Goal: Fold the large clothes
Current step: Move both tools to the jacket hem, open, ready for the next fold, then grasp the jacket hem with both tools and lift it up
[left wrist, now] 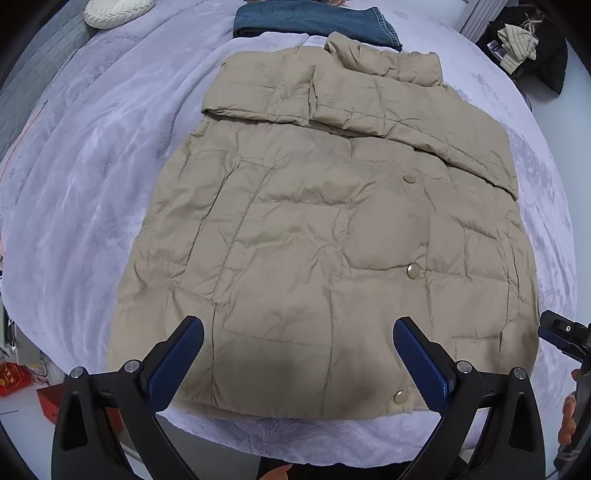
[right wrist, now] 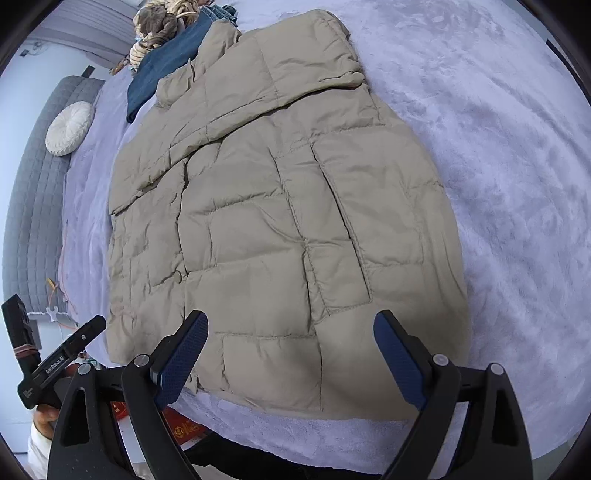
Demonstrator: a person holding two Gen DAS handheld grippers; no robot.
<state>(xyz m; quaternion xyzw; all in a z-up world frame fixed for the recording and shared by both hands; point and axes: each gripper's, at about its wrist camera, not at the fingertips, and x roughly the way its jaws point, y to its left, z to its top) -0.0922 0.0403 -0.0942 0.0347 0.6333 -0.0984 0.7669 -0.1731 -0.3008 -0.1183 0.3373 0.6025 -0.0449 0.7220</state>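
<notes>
The beige puffer jacket [left wrist: 325,236] lies flat on the bed [left wrist: 92,155], its long axis running away from me, collar far, hem nearest. My left tongs [left wrist: 297,360] and right tongs [right wrist: 290,356] both gape empty just over that hem, equally near.

Materials: mostly soft cloth, hard matt plastic on the tools.
Jacket [left wrist: 314,229]: beige quilted puffer cloth, faint sheen, crinkled, shiny snaps. Bed cover [left wrist: 85,177]: fuzzy lilac plush. Jeans [left wrist: 314,22]: denim at the far edge. Gripper pads [right wrist: 184,358]: blue, knurled.
</notes>
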